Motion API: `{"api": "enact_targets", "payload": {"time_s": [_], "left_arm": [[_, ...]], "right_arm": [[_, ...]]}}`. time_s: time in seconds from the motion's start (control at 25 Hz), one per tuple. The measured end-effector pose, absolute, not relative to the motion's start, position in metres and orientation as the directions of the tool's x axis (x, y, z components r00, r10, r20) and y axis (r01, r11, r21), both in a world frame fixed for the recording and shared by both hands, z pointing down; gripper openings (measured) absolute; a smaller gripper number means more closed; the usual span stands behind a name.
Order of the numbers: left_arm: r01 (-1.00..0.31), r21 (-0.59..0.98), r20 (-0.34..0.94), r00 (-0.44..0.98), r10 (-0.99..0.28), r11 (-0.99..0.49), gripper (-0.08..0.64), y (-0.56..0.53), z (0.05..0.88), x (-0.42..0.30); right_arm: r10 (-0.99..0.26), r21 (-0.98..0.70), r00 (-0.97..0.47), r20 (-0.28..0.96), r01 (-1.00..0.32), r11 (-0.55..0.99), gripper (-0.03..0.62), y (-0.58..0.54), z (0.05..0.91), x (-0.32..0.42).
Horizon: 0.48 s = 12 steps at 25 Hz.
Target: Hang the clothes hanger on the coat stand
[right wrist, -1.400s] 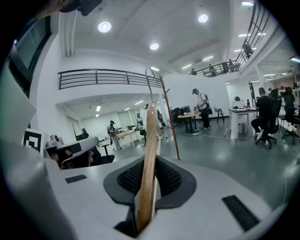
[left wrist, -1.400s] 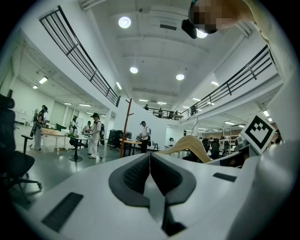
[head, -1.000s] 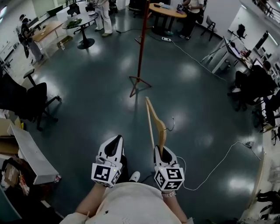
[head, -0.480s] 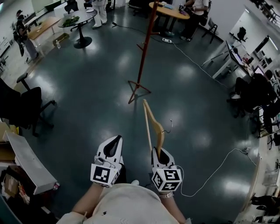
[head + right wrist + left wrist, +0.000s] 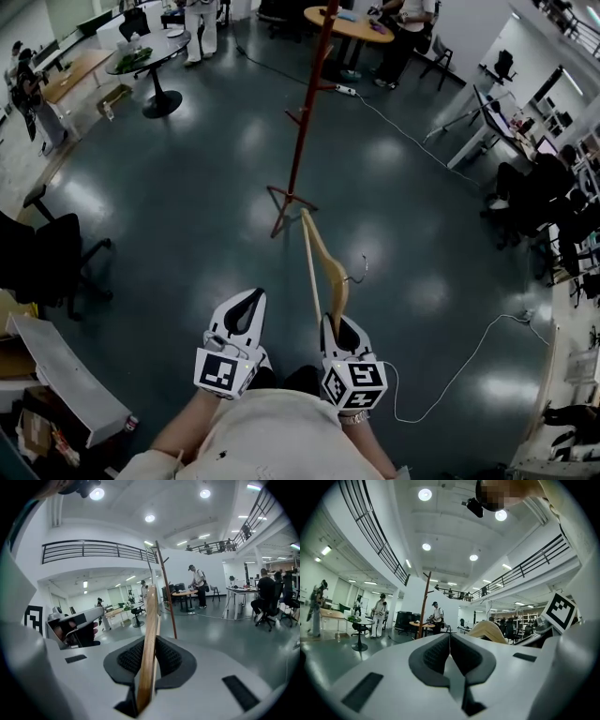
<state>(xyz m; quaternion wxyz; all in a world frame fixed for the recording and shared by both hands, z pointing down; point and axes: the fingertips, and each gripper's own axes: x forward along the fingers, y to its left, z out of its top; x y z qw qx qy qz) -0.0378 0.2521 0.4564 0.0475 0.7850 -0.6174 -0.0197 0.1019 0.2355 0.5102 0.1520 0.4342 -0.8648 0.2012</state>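
Both forearms stick out in front of the person's body, with the grippers side by side and aimed at the coat stand [image 5: 305,103]. The right gripper [image 5: 337,323] is clamped on one end of the wooden clothes hanger [image 5: 325,258]. The hanger pokes out toward the stand, and in the head view its far tip lines up with the stand's feet. Its wire hook [image 5: 357,272] points away from the left gripper [image 5: 246,300]. That one sits on the hanger's other side, jaws pressed together with nothing in them.
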Motion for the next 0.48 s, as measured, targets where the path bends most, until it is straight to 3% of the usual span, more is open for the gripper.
{"api": "enact_targets", "payload": {"time_s": [0.48], "left_arm": [[-0.962, 0.104, 0.019, 0.255, -0.967, -0.252, 0.014, 0.199, 0.455, -0.033]], "right_arm": [[-0.713, -0.223, -0.542, 0.445, -0.838, 0.498, 0.066, 0.176, 0.515, 0.111]]}}
